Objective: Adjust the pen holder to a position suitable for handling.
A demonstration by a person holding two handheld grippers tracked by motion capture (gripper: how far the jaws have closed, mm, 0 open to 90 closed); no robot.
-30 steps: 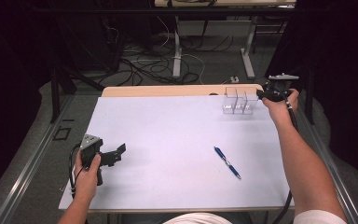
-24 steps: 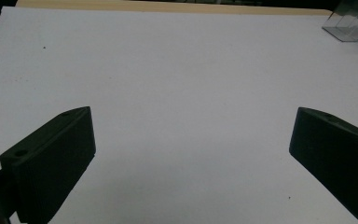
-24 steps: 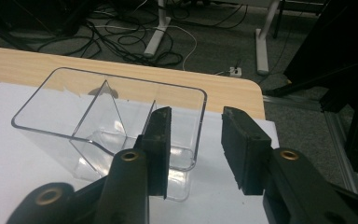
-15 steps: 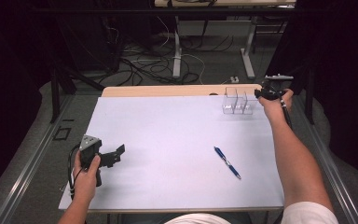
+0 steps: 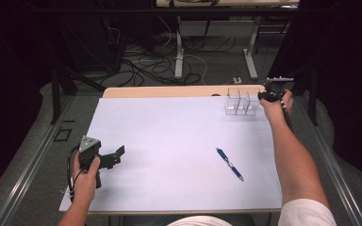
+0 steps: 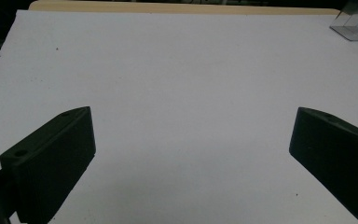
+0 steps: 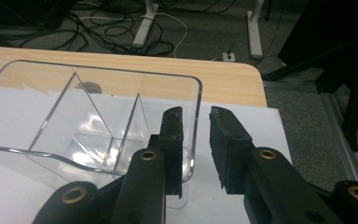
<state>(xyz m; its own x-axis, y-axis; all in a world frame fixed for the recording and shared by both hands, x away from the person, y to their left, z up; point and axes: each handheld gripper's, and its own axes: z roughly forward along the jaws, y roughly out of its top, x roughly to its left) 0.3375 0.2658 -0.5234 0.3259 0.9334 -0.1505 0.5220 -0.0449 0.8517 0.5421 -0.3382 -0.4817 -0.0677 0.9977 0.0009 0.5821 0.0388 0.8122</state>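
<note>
Right gripper (image 7: pixel 196 144): at the far right corner of the table, at the right end of the clear organizer (image 7: pixel 74 121); its jaws have just been closing and now stand narrowly apart
Right jaws and the wall: in the right gripper view one jaw sits inside the end compartment and the other outside it, so the organizer's end wall stands between them; a thin gap shows on the outer side of that wall (whether the inner pad already presses on it I cannot tell), so the wall is straddled rather than plainly clamped
Clear organizer: a transparent box with upright dividers, resting on the white sheet (image 5: pixel 169 141) close to the wooden table edge (image 5: pixel 169 91); in the high view it (image 5: pixel 239 102) lies just left of the right gripper (image 5: pixel 269 94)
Right hand (image 5: pixel 277 101): wrapped round the gripper's body, forearm stretched along the right side of the table
Left gripper (image 5: pixel 115 157): held low over the near left part of the sheet, well apart from the organizer
Left jaws: spread wide in the left gripper view, with bare white sheet between them and nothing held
Left hand (image 5: pixel 86 176): closed round the handle, cable looping beside it
Blue pen (image 5: pixel 229 164): lying flat on the sheet, near the right forearm, touched by neither gripper
</note>
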